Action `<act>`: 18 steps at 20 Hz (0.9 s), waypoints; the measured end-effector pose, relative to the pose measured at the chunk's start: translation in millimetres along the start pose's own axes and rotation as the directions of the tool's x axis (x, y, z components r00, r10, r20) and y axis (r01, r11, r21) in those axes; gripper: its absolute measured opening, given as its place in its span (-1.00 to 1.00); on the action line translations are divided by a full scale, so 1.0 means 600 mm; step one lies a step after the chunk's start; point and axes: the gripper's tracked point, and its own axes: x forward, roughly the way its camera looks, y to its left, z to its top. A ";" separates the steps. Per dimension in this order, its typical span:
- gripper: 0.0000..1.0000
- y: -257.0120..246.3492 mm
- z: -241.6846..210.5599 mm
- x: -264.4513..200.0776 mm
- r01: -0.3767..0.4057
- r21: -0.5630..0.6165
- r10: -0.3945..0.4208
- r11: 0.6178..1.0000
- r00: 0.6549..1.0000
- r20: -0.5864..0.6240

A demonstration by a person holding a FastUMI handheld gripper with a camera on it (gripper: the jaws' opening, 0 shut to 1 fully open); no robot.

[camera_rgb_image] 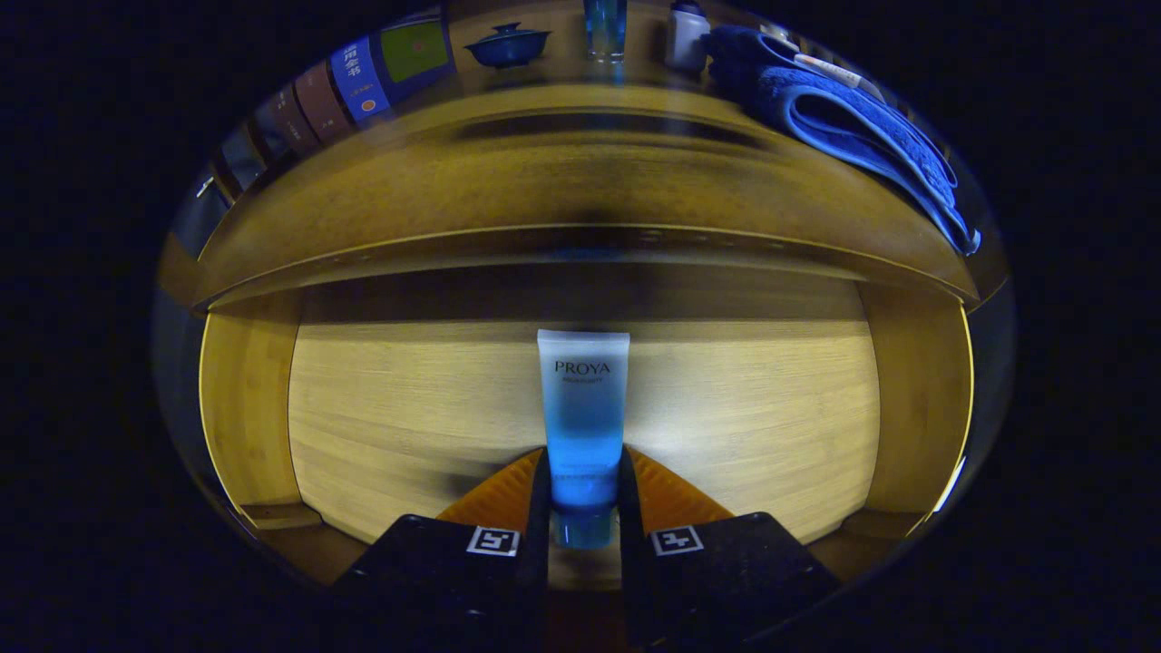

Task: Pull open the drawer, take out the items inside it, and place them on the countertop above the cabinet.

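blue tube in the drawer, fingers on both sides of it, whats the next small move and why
Probably lift it straight up. The gripper looks shut on the blue tube, both fingers against its lower end, while it lies in the open drawer. The countertop sits above, so it must clear the drawer first.

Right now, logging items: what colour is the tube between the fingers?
Translucent blue tube, paler at its far end; clearest in the gripper view.

Gripper camera rides low, looking forward along the fingers [541,494] straight into the open drawer [408,417], very near its floor. It faces the drawer's back edge, with the countertop [562,195] above.
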 end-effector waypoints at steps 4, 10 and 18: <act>-0.25 0.011 0.022 -0.038 -0.063 -0.006 0.063 0.998 0.997 0.049; -0.24 0.027 0.020 -0.133 -0.091 -0.056 0.099 0.994 0.979 0.179; -0.24 0.018 0.169 -0.238 -0.090 -0.022 0.091 0.996 0.918 0.386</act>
